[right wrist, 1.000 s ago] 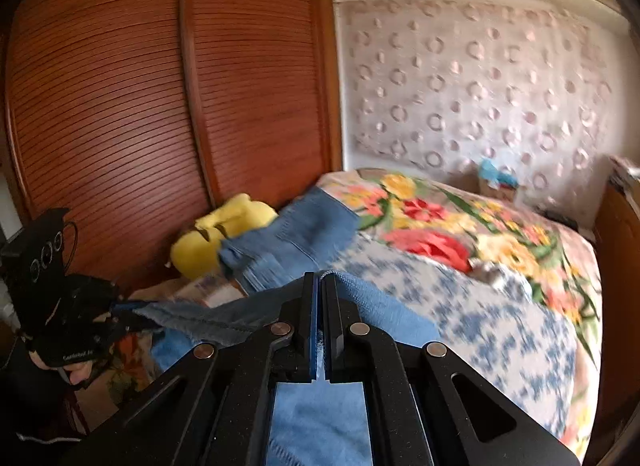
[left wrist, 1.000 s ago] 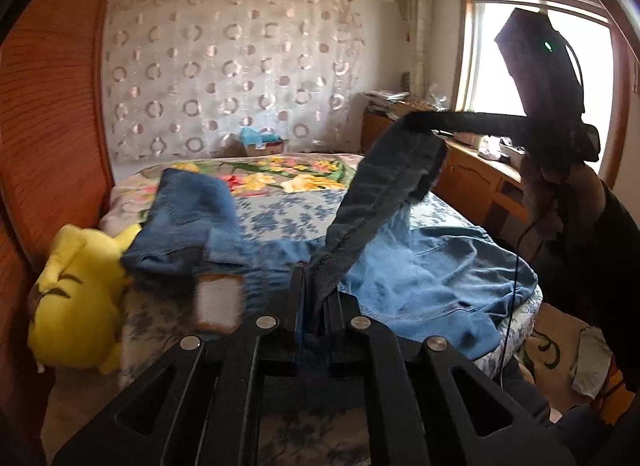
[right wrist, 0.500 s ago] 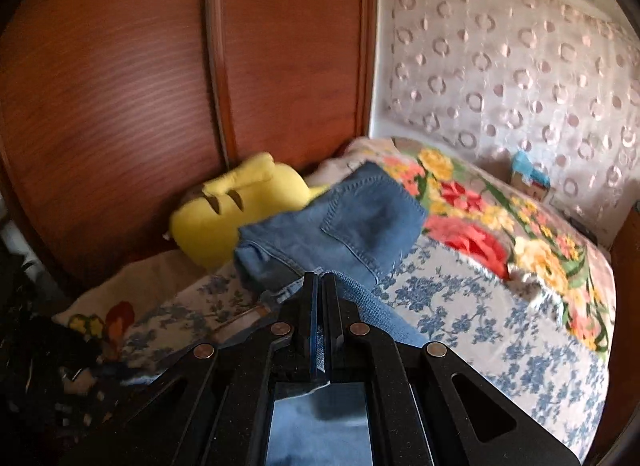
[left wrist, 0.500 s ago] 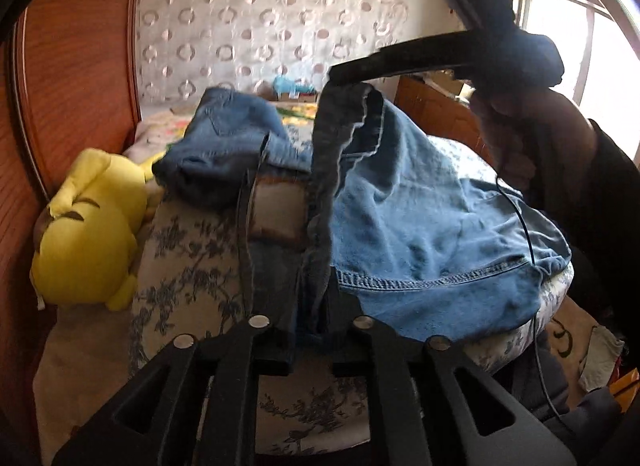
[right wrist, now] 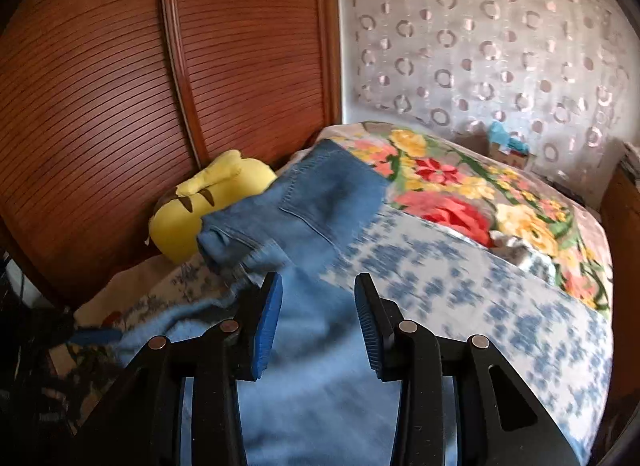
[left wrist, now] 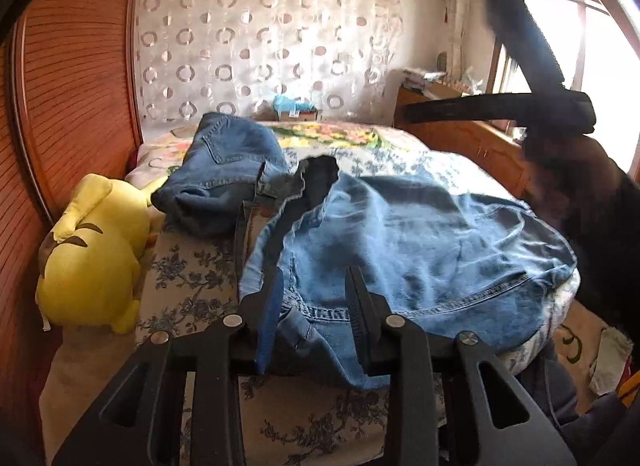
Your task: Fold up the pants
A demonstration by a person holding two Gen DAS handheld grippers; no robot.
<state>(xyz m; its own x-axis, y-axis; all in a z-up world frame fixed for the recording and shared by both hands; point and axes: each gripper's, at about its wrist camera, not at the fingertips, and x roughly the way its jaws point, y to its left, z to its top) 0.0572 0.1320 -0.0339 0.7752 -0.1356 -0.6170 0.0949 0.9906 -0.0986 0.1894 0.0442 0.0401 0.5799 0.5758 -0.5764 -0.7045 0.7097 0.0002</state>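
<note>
Right wrist view blurred; both grippers (right wrist: 318, 306) (left wrist: 314, 298) freshly parted, empty, over jeans (left wrist: 420, 234).

Bare floral bedspread (right wrist: 460, 290) right of frame, passable; yellow plush toy (right wrist: 208, 205) and wooden wardrobe (right wrist: 120, 105) block left.

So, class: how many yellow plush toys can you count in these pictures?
1: the yellow plush toy lies off the bed's left edge, against the wooden wardrobe. Others may be hidden.
</note>
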